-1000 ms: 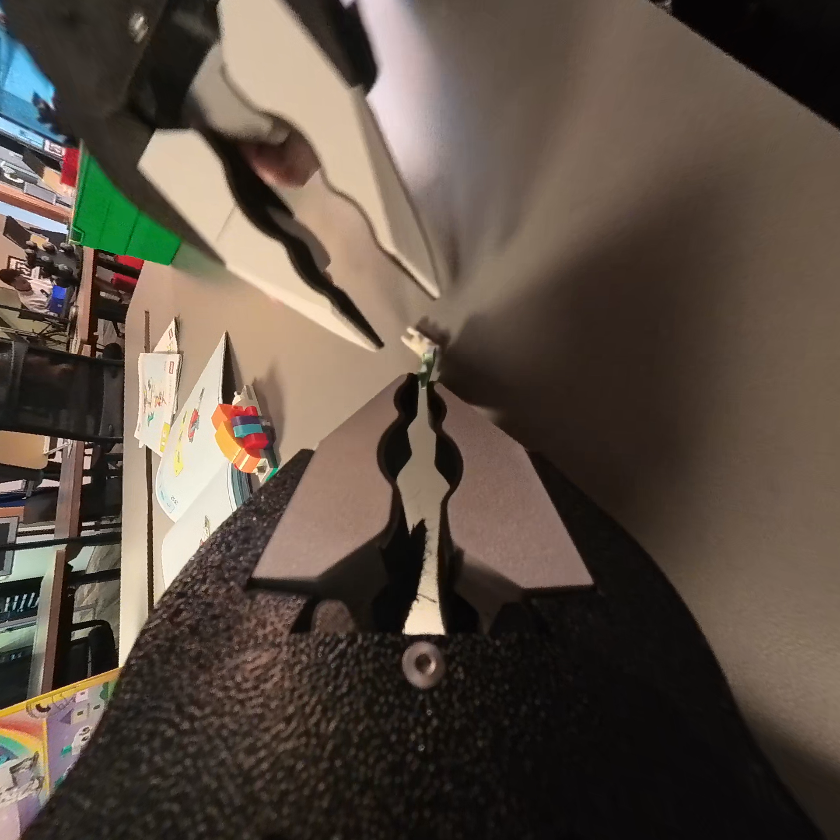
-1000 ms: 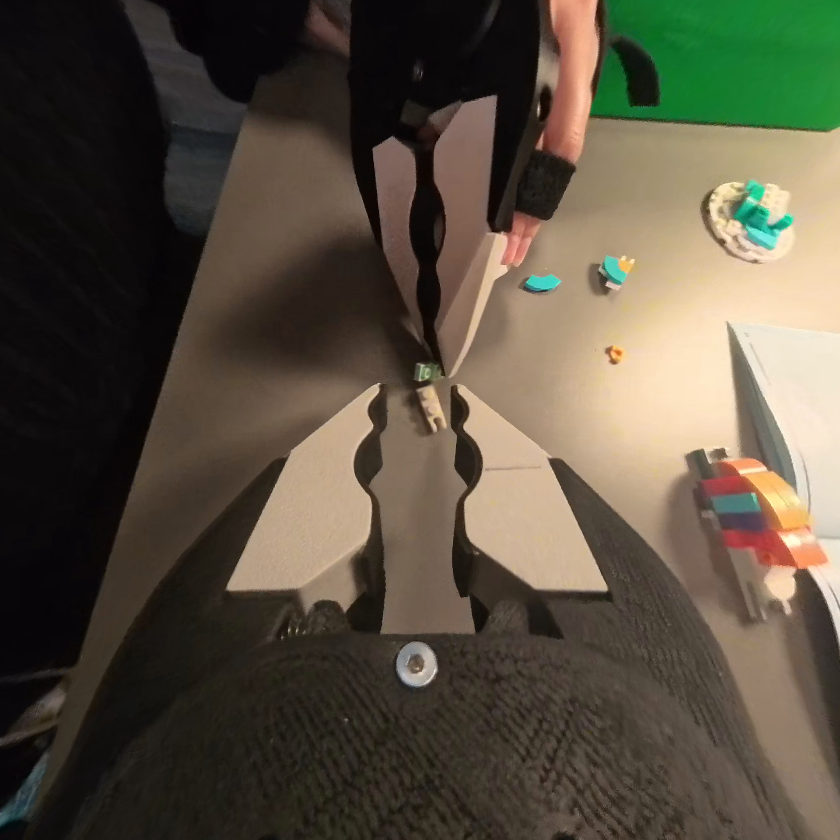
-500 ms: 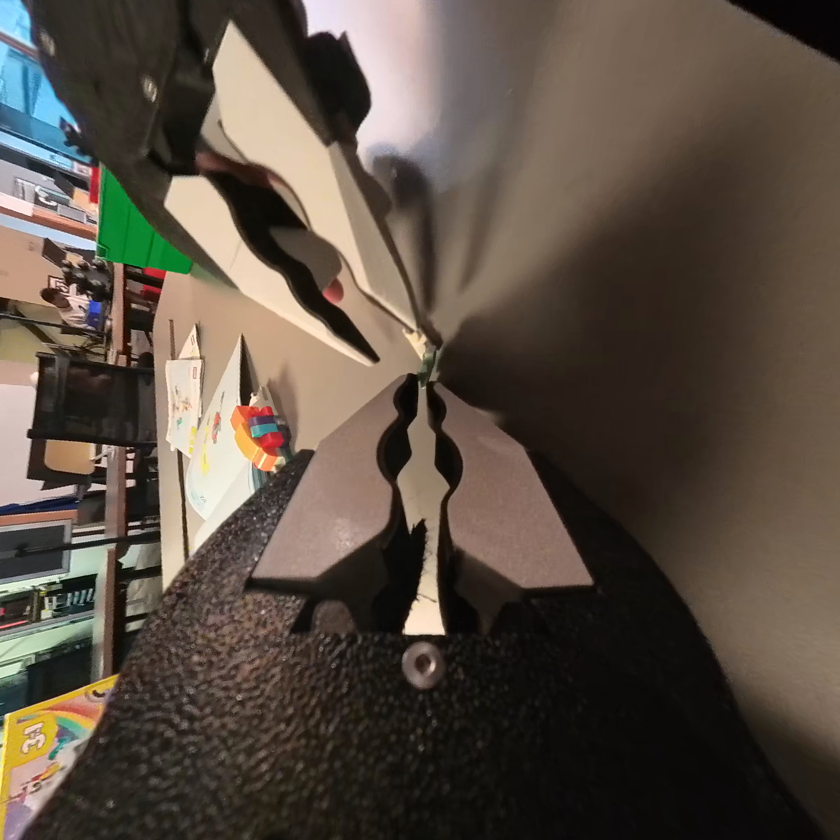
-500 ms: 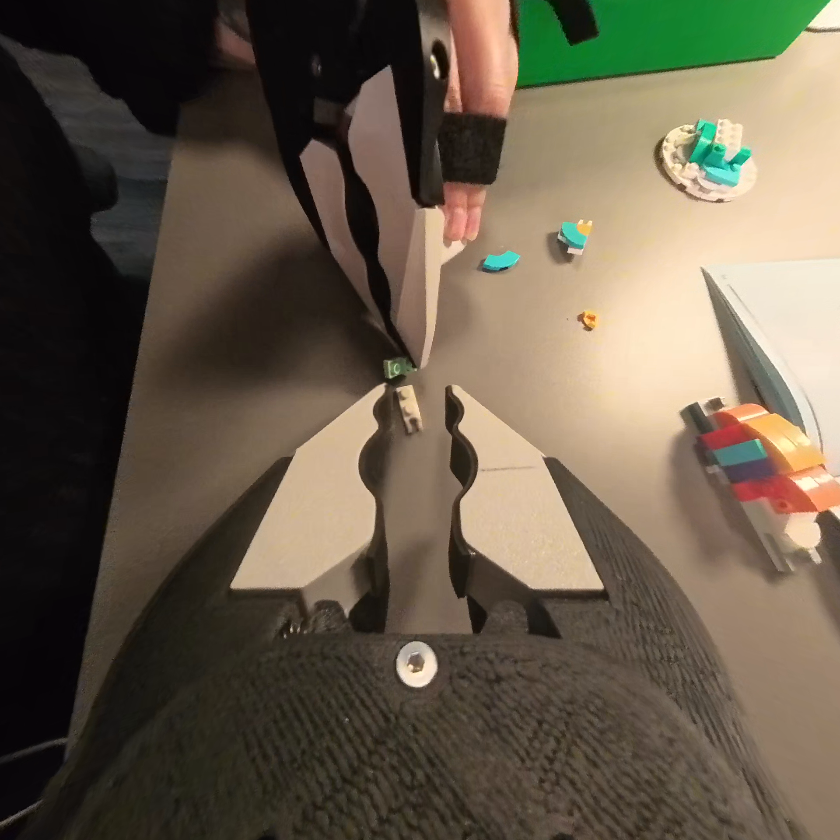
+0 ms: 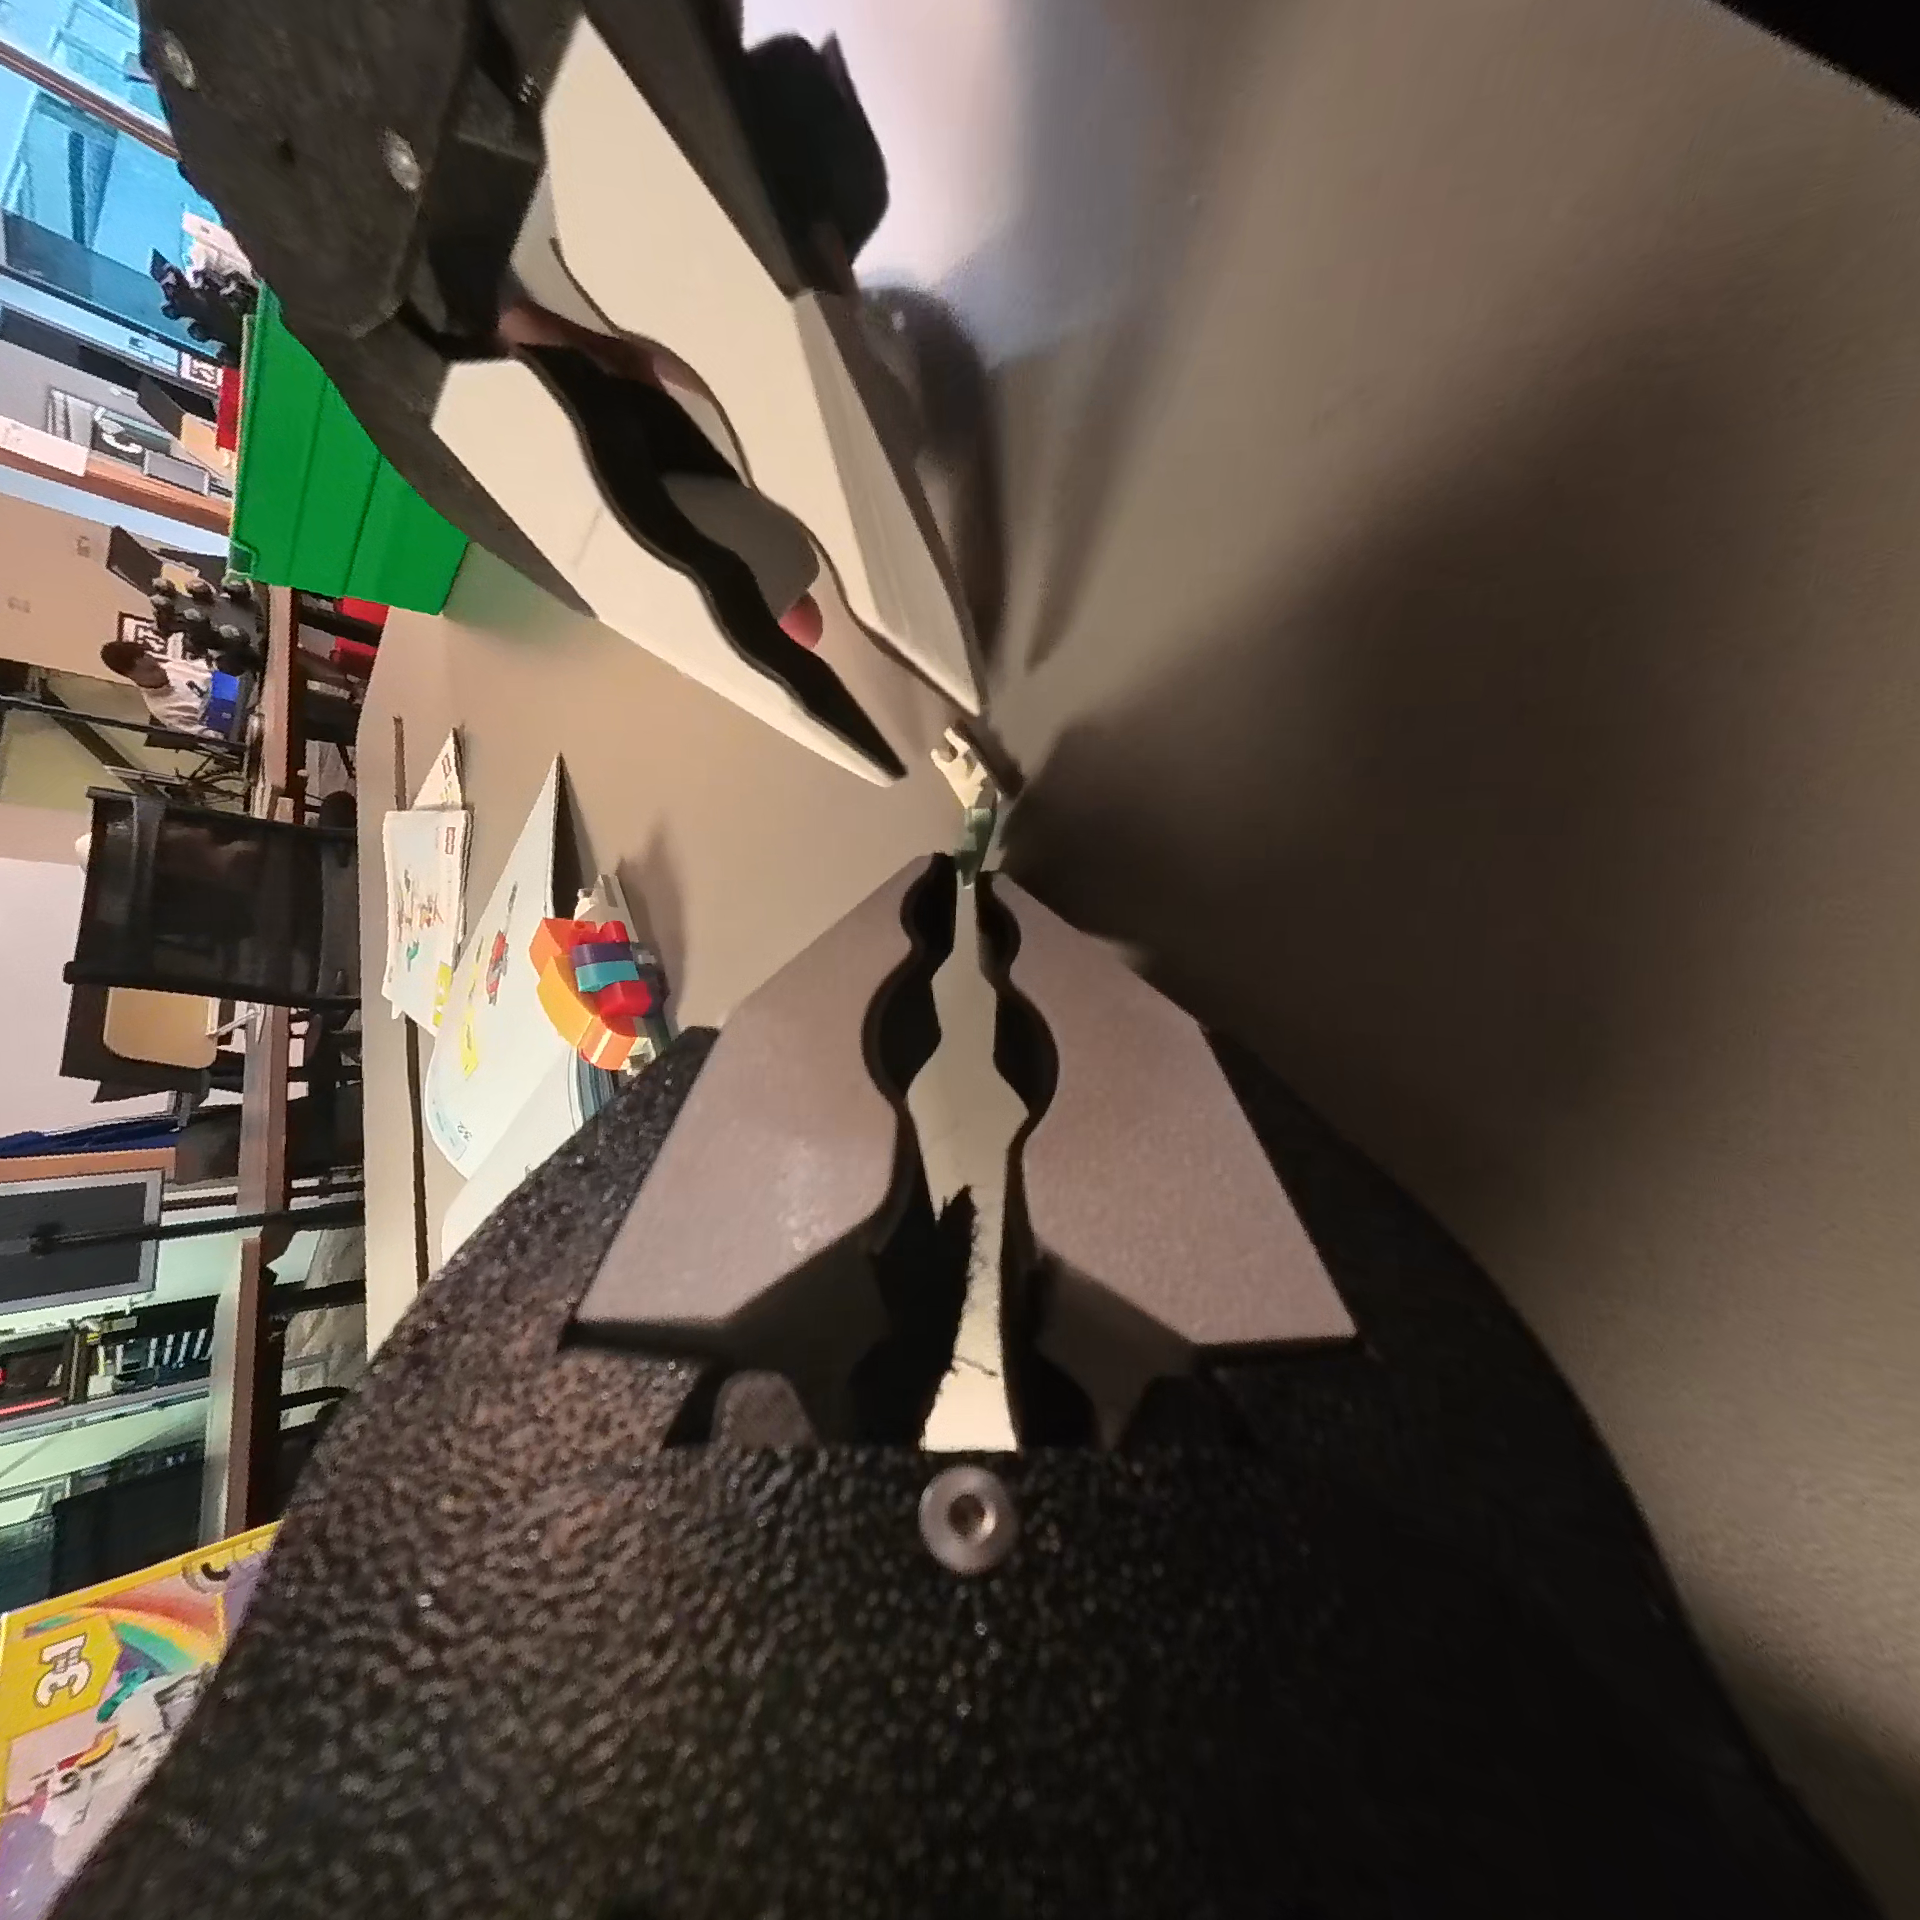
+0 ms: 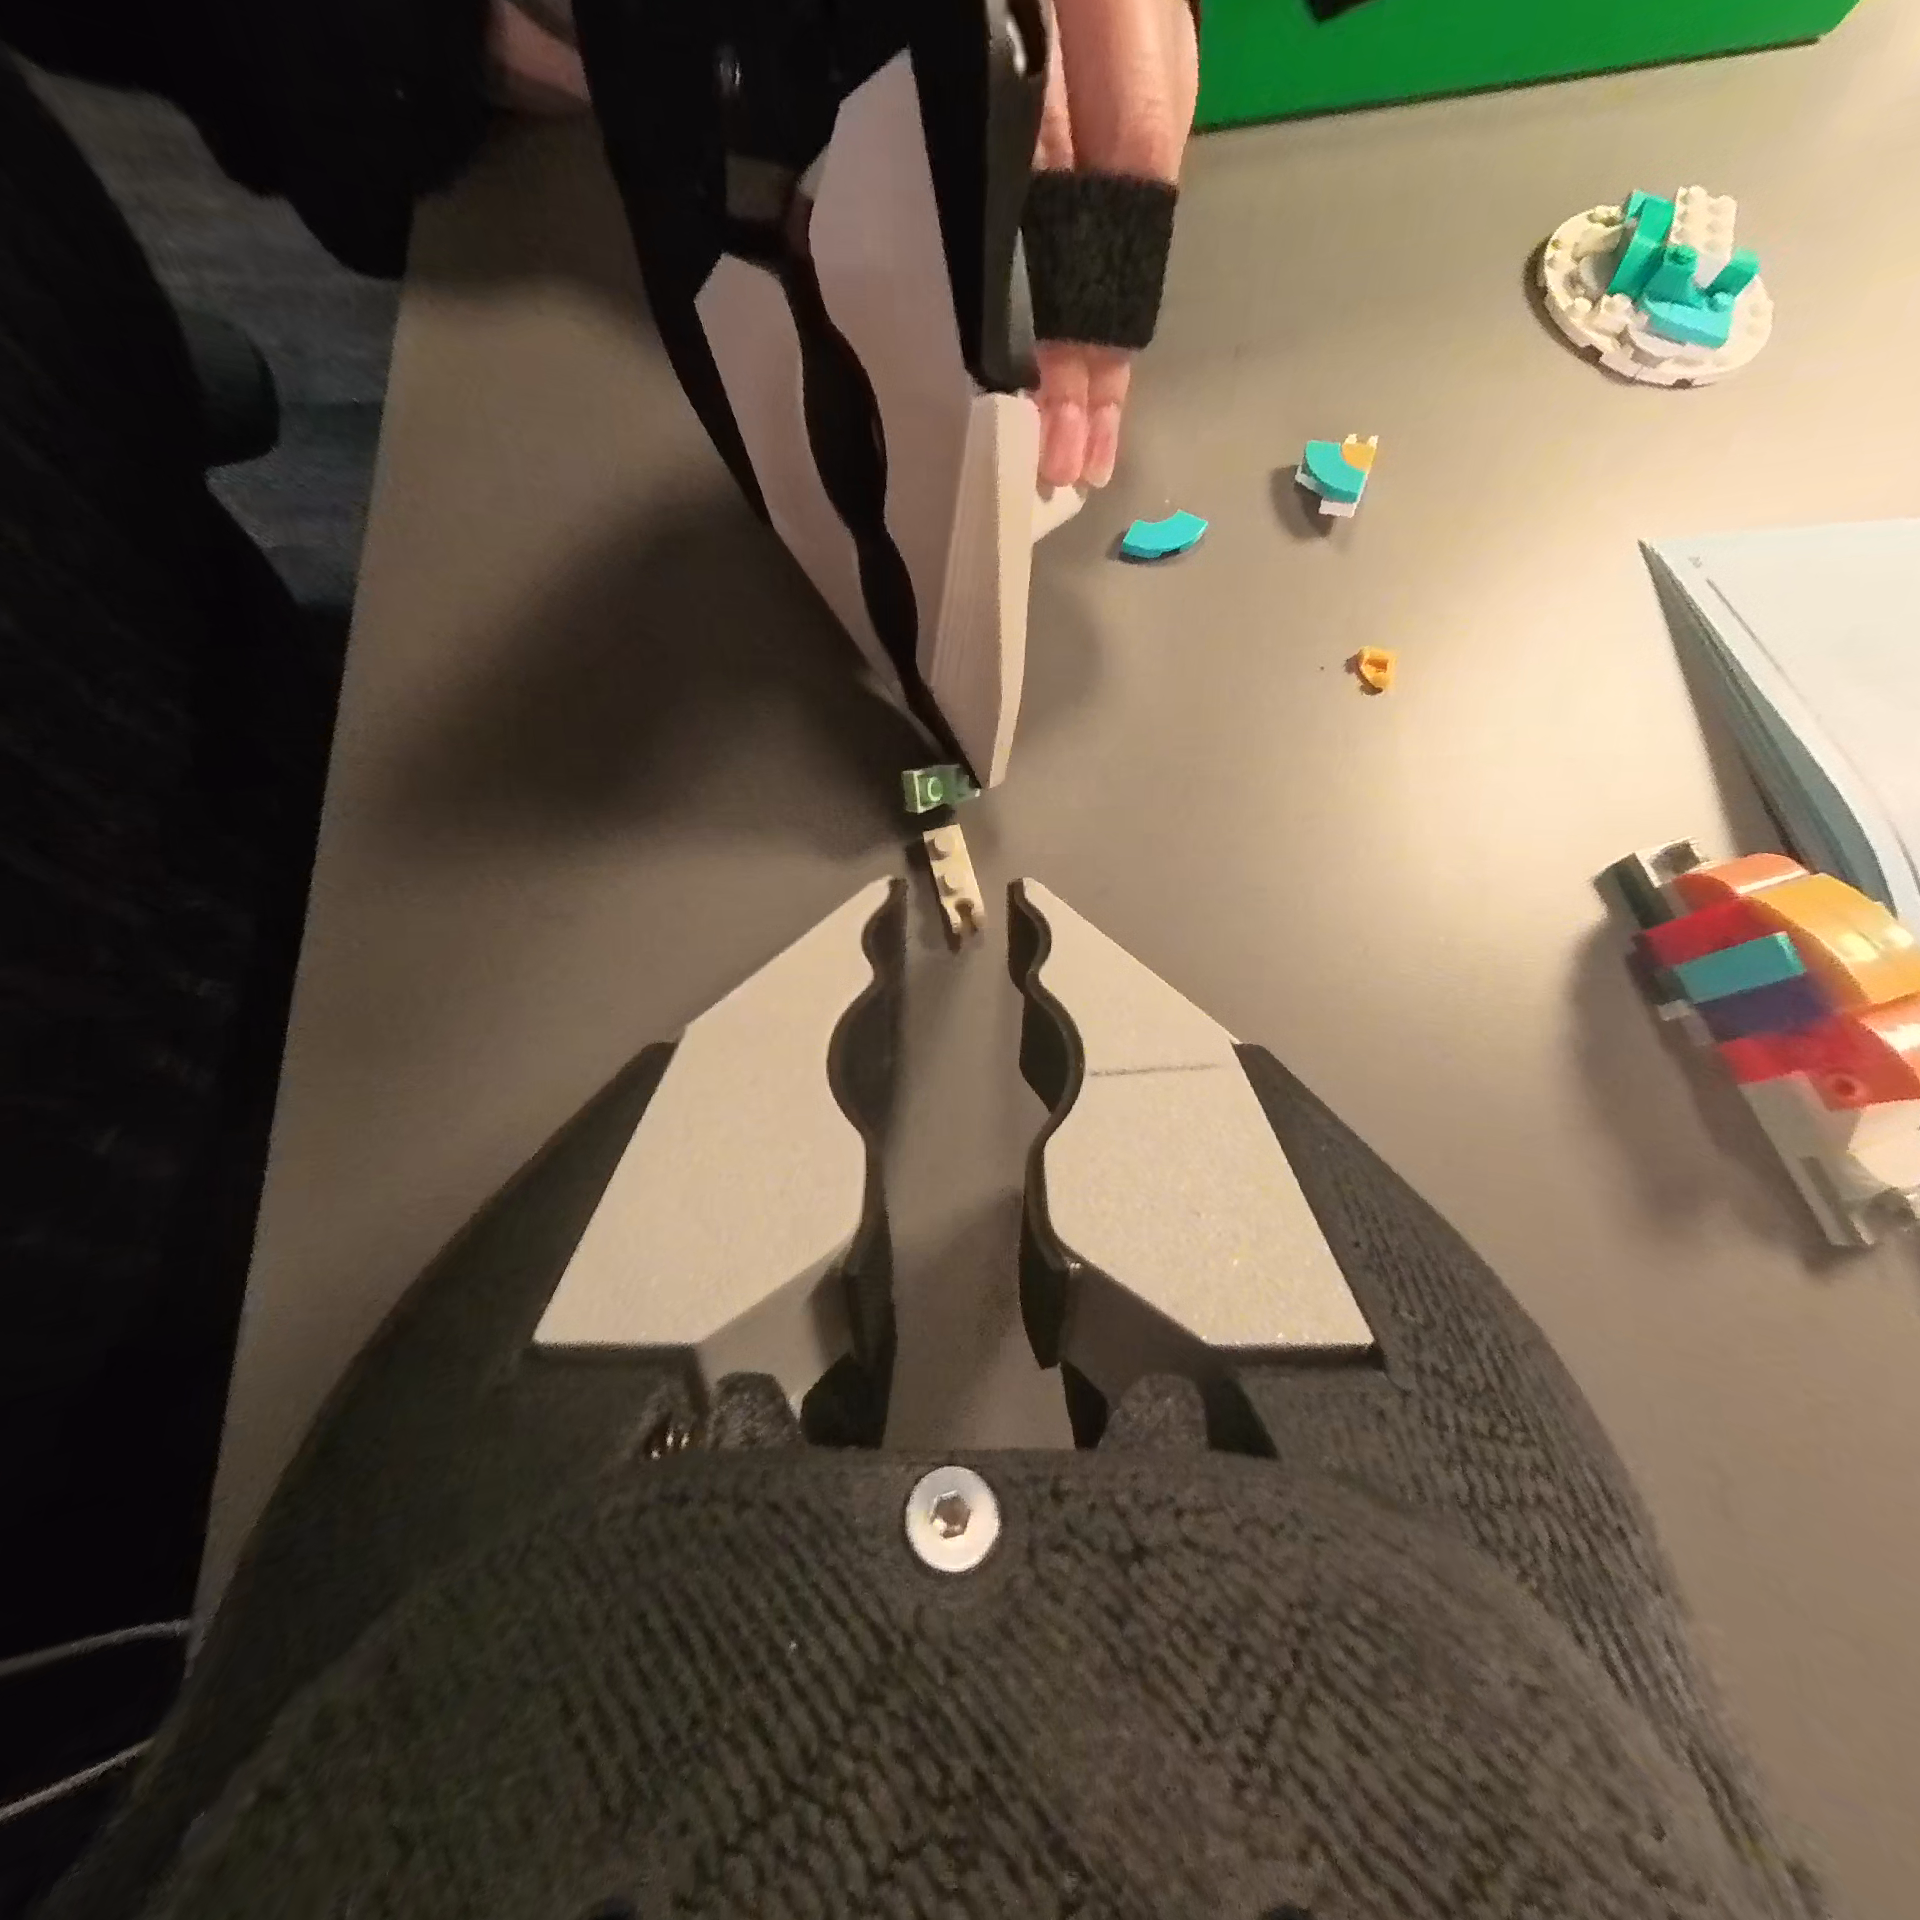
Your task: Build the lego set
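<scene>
Grippers meet over two tiny bricks close to the worktop's left edge, seen from the right wrist view. Nearest, the right gripper [image 6: 956,888] has its fingers parted and holds nothing; its tips bracket the near end of a small tan plate [image 6: 952,875] lying flat on the grey worktop [image 6: 1247,831]. Half a second ago that plate sat deeper between the tips and the gripper stood closer to the other tool, so the right gripper has eased back slightly without closing.

Just beyond the plate, touching or nearly touching its far end, is a small green brick [image 6: 932,789]. The left gripper [image 6: 961,774] comes down steeply from above with its fingers nearly together, pinching the green brick's right end at the very tips. In the left wrist view the left gripper [image 5: 971,883] shows only a narrow slit, with the green brick [image 5: 977,831] at the tips and the tan plate [image 5: 961,764] past it.

Judgement: the two pieces are lined up but not yet joined; the tan plate has yet to be gripped.

Farther right lie a teal curved piece [image 6: 1164,534], a small teal-and-orange assembly [image 6: 1335,476] and a tiny orange piece [image 6: 1374,667]. At the right edge sit a multicoloured build [image 6: 1787,997] and an instruction booklet [image 6: 1829,665]; toward the far right corner, a round white base with teal bricks [image 6: 1652,291], with a green bin [image 6: 1455,52] behind.
</scene>
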